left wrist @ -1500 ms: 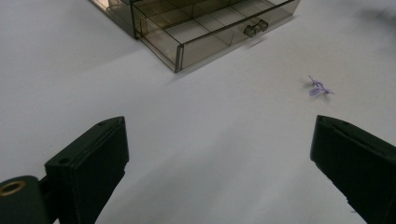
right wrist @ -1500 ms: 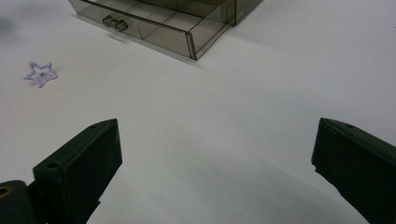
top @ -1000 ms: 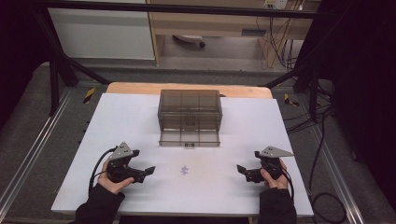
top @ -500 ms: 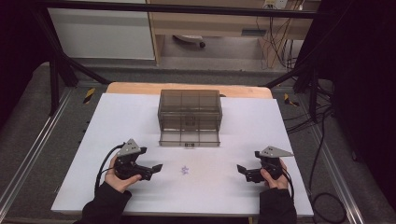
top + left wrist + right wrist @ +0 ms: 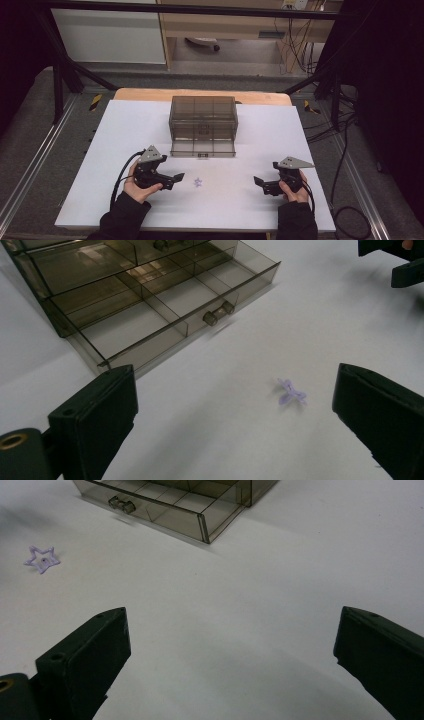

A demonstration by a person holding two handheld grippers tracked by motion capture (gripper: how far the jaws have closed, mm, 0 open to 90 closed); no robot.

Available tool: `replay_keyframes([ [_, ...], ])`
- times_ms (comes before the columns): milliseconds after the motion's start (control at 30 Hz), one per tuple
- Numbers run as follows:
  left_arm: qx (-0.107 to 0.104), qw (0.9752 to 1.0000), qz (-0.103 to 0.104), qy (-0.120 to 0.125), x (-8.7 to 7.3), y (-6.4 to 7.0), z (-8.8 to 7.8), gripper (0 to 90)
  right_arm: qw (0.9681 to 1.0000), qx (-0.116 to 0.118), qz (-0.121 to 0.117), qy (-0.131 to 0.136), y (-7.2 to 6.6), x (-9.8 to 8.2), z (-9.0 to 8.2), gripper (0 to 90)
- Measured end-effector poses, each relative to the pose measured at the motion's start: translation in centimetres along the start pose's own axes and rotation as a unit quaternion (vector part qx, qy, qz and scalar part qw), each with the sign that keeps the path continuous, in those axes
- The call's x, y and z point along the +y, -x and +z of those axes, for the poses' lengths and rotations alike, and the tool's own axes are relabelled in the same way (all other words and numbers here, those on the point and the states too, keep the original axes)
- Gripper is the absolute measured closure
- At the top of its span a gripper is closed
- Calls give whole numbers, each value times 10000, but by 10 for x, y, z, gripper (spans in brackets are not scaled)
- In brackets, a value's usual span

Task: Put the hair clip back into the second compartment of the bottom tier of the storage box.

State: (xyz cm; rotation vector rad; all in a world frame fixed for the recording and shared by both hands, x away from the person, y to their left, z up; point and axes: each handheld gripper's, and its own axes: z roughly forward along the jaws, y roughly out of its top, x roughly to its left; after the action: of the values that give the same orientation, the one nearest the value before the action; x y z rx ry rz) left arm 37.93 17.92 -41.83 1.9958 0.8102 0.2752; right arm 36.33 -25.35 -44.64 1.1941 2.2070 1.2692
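Observation:
A small purple star-shaped piece lies flat on the white table, in front of a smoky clear drawer box whose bottom drawer is pulled out. My left gripper is open, its tips just left of the star; in the left gripper view the star lies between and ahead of the jaws. My right gripper is open at the right, well apart from the star. The right gripper view has the star far left and the drawer ahead.
The white board covers a wooden table. The drawer's divided compartments look bare. Metal rails run along both sides, with cables on the floor at the right.
My left gripper has moved to the right, toward the star, closing most of the gap. The right gripper has stayed in place.

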Motion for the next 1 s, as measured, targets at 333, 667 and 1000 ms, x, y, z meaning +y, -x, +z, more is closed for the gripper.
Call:
replay_keyframes([
  [333, -3, 9995, 1, -322, -5, 12, 17, 41, 10000, -21, 6, 7, 1, 0, 0, 22],
  [667, -36, 9990, -150, -416, -6, 19, 29, 70, 10000, -26, 14, 21, 1, 0, -1, 22],
  [1000, -82, 9984, -152, -540, -6, 27, 41, 129, 10000, -53, 4, 12, 1, -1, -1, 22],
])
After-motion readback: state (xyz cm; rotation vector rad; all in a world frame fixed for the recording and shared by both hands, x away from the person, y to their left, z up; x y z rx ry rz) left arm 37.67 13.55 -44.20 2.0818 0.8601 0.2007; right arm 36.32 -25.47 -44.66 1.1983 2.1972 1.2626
